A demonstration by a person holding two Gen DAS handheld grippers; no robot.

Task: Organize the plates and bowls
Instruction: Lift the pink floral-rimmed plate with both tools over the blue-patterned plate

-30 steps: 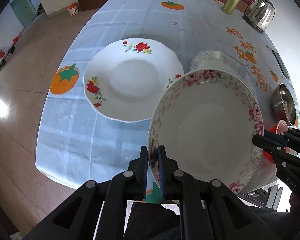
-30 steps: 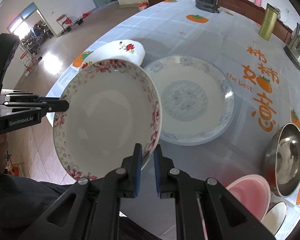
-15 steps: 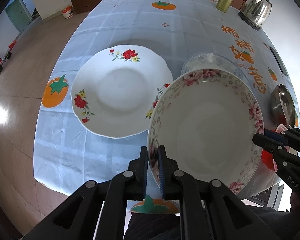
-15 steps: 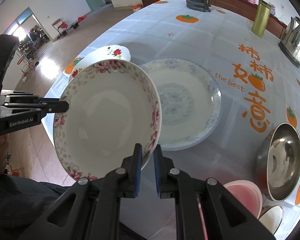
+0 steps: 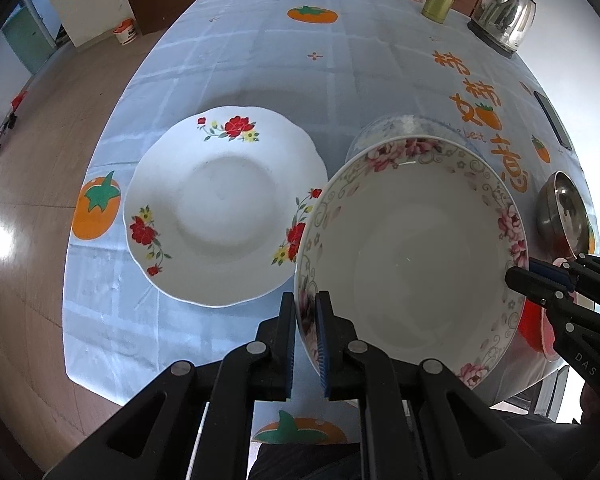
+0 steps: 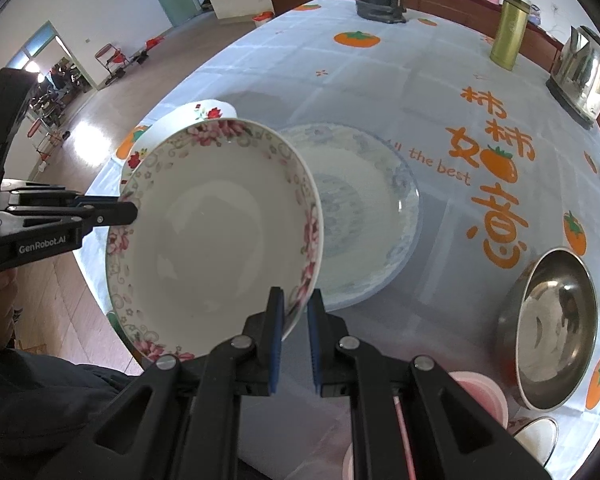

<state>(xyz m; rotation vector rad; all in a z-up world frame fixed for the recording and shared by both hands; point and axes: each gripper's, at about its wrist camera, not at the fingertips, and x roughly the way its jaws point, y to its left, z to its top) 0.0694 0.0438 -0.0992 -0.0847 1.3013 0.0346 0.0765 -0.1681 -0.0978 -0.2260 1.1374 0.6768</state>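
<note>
**plate_stacker:** Over the near edge of the desk (image 5: 236, 40), the pink-flowered bowl (image 5: 416, 264) is held in the air by both tools at once. The left hand-held gripper (image 5: 306, 340) is pinched nearly shut on the bowl's left rim, and the right hand-held gripper (image 6: 296, 332) is clamped the same way on the opposite rim. Nothing else is held. The bowl is tilted a little and hangs above the gap between the red-flowered plate (image 5: 224, 208) and the blue-patterned plate (image 6: 364, 216).

**dishrack_dan:** Looks like a carry toward one of those plates, though which one can't be told. For it to be done well, both grips should be kept level with each other so the rim isn't twisted, and the bowl should be lowered flat and centred before either grip is released. A thin glazed rim is probably slippery, so no jerks.

**plate_stacker:** Agreed. View differences: the whole red-flowered plate is only seen from the left wrist; from the right wrist it's mostly hidden behind the bowl. The blue-patterned plate is shown almost whole from the right, and the steel bowl (image 6: 552, 328) and pink bowl (image 6: 480, 396) are clearer there too.
</note>
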